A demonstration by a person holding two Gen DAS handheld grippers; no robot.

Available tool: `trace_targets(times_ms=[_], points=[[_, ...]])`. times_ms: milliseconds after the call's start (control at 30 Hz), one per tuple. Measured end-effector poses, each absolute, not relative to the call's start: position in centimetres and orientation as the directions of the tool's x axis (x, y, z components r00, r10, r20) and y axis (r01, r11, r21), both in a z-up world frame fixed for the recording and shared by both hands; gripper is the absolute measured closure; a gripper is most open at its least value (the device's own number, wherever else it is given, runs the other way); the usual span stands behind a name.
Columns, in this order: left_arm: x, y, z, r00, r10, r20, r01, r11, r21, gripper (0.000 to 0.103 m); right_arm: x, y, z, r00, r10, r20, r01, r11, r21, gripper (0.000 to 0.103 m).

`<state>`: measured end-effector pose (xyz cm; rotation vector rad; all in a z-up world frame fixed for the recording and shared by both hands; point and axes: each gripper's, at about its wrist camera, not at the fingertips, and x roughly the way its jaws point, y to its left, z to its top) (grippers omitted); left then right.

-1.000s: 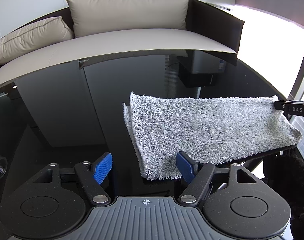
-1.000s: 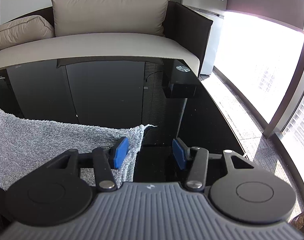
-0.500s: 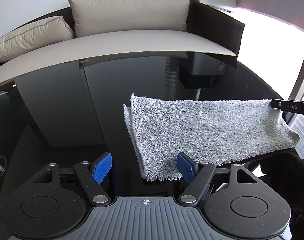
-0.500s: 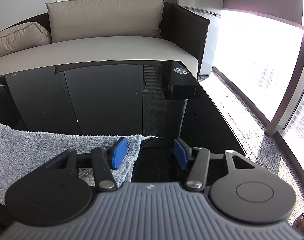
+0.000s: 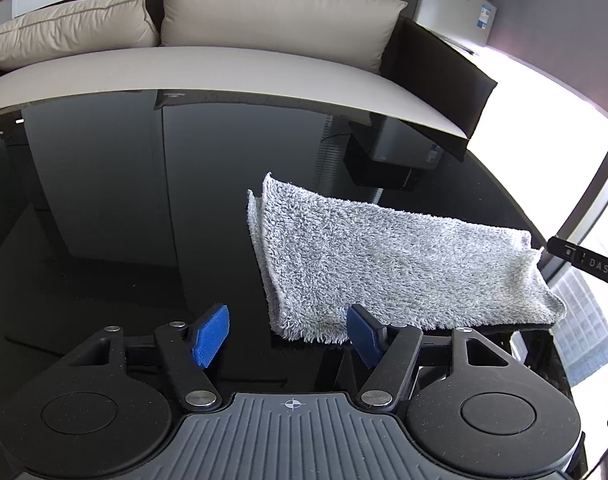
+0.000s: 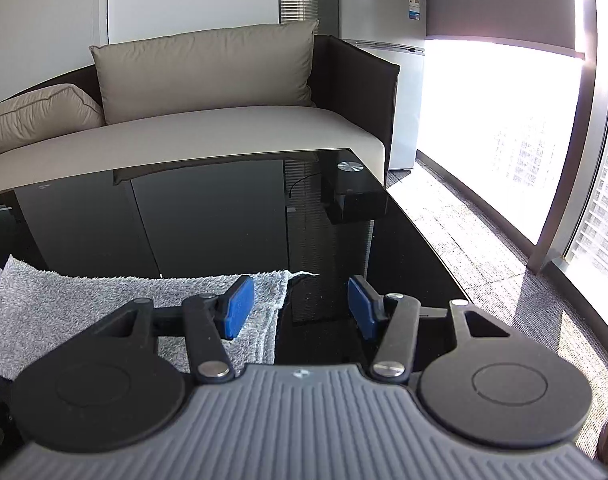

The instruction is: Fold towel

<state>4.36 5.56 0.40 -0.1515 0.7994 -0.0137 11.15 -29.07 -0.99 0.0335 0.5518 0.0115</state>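
Observation:
A grey fluffy towel (image 5: 384, 256) lies folded in a long strip on the black glass table (image 5: 104, 208); it also shows in the right wrist view (image 6: 84, 304). My left gripper (image 5: 286, 334) is open and empty, its right pad just over the towel's near left corner. My right gripper (image 6: 300, 306) is open and empty, its left pad over the towel's right end, its right pad over bare glass. The tip of the right gripper's finger (image 5: 584, 260) shows at the towel's right end in the left wrist view.
A beige sofa (image 6: 208, 132) with cushions stands behind the table's far edge. A small fridge (image 6: 380, 48) stands at the back right. The table's right edge (image 6: 436, 244) borders carpet and bright floor-to-ceiling windows.
Both grippers have risen and pulled back a little, so the views tilt up. The towel lies where it was. Both stay open.

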Motion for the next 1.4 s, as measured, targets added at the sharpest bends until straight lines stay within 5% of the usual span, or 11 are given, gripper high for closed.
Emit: trace_targets(times_ms=[267,433,533,833,1400], points=[[4.0,5.6,0.4,0.698,-0.097,-0.709,-0.051,0.981,-0.185,0.052,9.9,-29.4,-0.9,0.844,0.028,-0.535,0.006,0.998,0.061,0.048],[3.9,5.7,0.3,0.698,-0.117,-0.706,-0.056,0.975,-0.217,0.071,9.5,-29.5,-0.9,0.835,0.039,-0.548,0.011,0.996,0.088,0.048],[4.0,6.0,0.2,0.697,-0.139,-0.703,-0.061,0.966,-0.251,0.071,9.1,-29.6,-0.8,0.828,0.059,-0.558,0.0,0.994,0.106,0.048],[4.3,6.0,0.0,0.696,-0.146,-0.703,-0.073,0.96,-0.272,0.094,8.7,-30.0,-0.8,0.812,0.072,-0.579,0.007,0.991,0.134,0.048],[4.1,6.3,0.7,0.717,-0.125,-0.685,-0.087,0.96,-0.266,0.097,8.2,-29.4,-1.7,0.755,0.096,-0.649,-0.05,0.995,0.089,0.048]])
